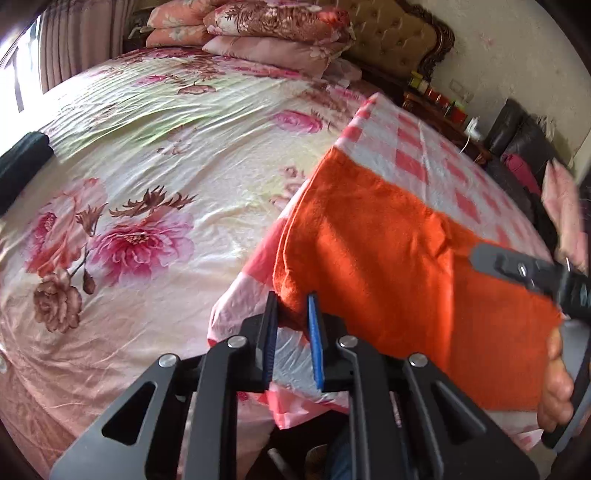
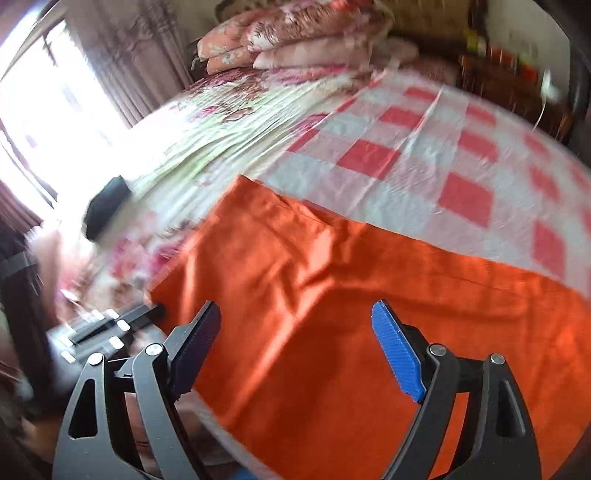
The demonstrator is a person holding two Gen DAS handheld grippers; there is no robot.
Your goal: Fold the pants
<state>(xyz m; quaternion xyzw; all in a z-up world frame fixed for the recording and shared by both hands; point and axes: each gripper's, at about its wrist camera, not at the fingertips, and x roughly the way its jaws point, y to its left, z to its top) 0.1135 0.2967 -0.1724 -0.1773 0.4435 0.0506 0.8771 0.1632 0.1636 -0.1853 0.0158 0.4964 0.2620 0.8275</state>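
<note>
The orange pants [image 1: 388,240] lie folded on a pink-and-white checked cloth [image 1: 417,147] near the bed's front right edge. My left gripper [image 1: 291,306] is shut on the pants' near left corner, with the orange fabric pinched between the blue pads. In the right wrist view the pants [image 2: 351,314] fill the lower frame. My right gripper [image 2: 295,332] is open and empty, its fingers spread above the pants' near part. The right gripper also shows in the left wrist view [image 1: 524,269] over the pants' right side. The right view is blurred.
A floral bedsheet [image 1: 147,166] covers the bed. Stacked pillows and quilts [image 1: 266,33] sit at the headboard. A dark folded item [image 1: 22,155] lies at the bed's left edge. A bedside shelf with jars [image 1: 439,96] stands at the right. A window [image 2: 44,110] is at left.
</note>
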